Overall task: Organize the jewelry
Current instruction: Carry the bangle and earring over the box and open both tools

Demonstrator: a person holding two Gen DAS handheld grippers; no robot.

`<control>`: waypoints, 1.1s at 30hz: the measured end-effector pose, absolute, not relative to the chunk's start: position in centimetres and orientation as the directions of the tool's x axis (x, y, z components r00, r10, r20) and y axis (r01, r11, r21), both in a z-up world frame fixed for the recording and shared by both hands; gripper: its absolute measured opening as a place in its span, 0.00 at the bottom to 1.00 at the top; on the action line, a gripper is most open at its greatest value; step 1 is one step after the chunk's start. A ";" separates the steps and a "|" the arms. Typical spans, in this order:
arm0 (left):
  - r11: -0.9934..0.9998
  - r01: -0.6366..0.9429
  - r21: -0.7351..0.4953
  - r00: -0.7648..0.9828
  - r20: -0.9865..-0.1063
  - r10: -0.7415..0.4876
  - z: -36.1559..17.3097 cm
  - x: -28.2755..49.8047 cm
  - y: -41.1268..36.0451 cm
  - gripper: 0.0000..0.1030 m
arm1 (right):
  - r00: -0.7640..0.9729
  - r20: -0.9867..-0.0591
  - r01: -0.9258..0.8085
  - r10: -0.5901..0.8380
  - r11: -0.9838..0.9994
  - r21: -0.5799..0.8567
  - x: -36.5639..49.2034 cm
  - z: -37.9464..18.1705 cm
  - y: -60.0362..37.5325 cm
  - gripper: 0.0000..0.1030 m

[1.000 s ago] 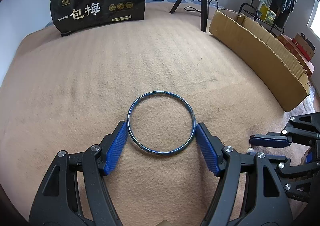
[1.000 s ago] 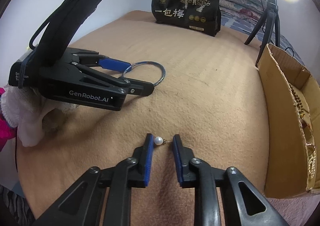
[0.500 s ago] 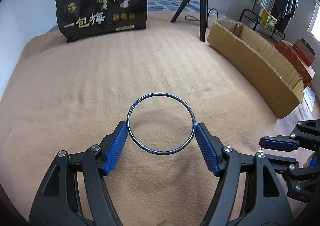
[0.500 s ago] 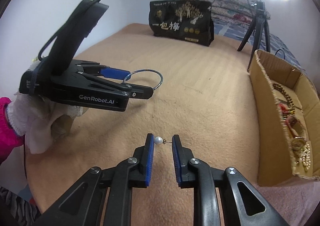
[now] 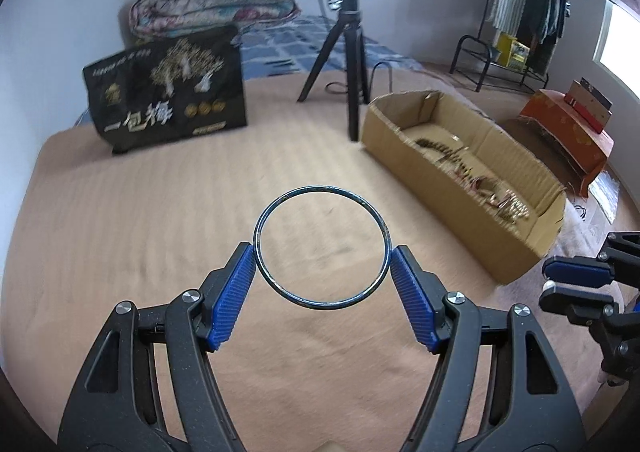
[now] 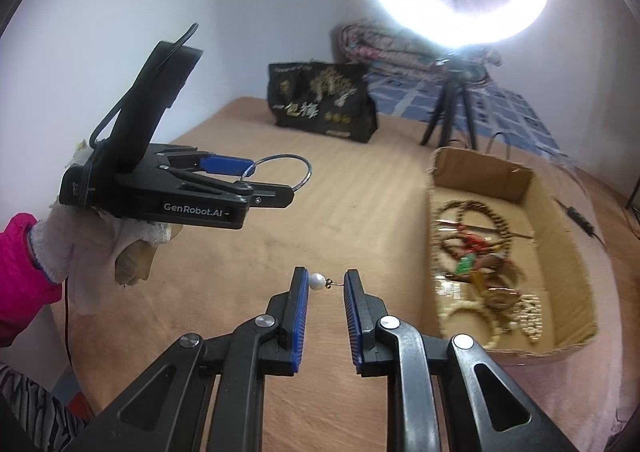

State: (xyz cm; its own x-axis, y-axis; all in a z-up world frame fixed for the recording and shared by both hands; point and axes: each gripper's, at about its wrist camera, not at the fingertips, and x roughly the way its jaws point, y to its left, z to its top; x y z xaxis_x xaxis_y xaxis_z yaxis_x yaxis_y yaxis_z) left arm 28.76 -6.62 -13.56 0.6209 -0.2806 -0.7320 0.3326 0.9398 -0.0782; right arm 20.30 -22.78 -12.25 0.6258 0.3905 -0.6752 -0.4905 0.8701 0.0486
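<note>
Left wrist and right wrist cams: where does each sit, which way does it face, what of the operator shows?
Left wrist: on the left gripper, looking along its fingers at the held bangle and bed; the right gripper shows at its right edge.
Right wrist: on the right gripper, facing the held pearl earring; the gloved hand carries the left gripper.
Shared: cardboard box, black bag, tripod.

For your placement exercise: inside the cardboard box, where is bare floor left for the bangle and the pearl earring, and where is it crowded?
The cardboard box has bare floor along its far end, beside the back wall. Its middle and near end are crowded with beaded necklaces.
</note>
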 end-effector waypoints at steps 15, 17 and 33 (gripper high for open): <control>0.916 0.395 -0.076 0.633 -0.700 -0.331 -11.1 31.8 -13.5 0.70 | 0.712 -0.649 -0.329 0.270 0.944 0.032 22.4 -10.2 -30.3 0.16; 0.914 0.397 -0.079 0.631 -0.699 -0.335 -11.1 32.1 -14.1 0.70 | 0.715 -0.650 -0.313 0.258 0.949 0.033 22.7 -10.2 -31.2 0.16; 0.916 0.390 -0.097 0.618 -0.710 -0.339 -12.4 35.3 -18.2 0.70 | 0.717 -0.671 -0.210 0.189 0.976 0.050 25.3 -12.3 -35.6 0.16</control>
State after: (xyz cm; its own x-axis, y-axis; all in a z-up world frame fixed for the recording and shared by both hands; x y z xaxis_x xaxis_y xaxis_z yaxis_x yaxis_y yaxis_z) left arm 35.29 -18.21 -12.39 0.6175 -0.3385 -0.7100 0.3903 0.9155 -0.0970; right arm 25.26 -35.59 -12.28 0.7173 0.1891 -0.6706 -0.2103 0.9763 0.0504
